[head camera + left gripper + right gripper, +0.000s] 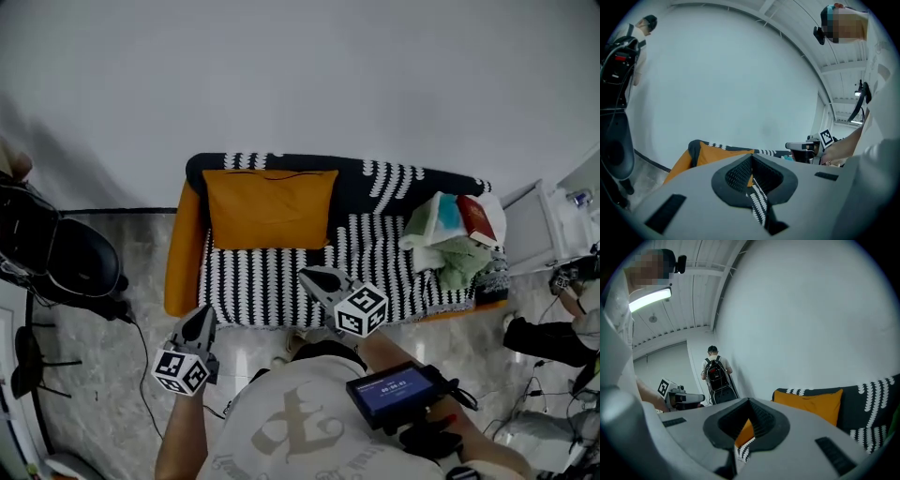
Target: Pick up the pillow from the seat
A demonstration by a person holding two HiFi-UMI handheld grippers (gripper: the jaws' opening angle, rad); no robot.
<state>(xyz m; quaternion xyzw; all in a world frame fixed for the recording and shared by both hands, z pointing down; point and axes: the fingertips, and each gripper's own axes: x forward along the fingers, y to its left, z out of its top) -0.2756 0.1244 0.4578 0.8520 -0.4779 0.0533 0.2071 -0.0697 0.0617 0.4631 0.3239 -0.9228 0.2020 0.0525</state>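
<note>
Left hand-held gripper, right hand-held gripper: both closed

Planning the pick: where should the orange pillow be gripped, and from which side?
Likely the top edge of the orange pillow, from the front and above: it leans on the sofa backrest, so that edge stands free. Left gripper and right gripper are shut; open first.

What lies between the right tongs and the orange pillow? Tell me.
Only bare striped seat cover separates the right tongs from the pillow; the head view shows it.
</note>
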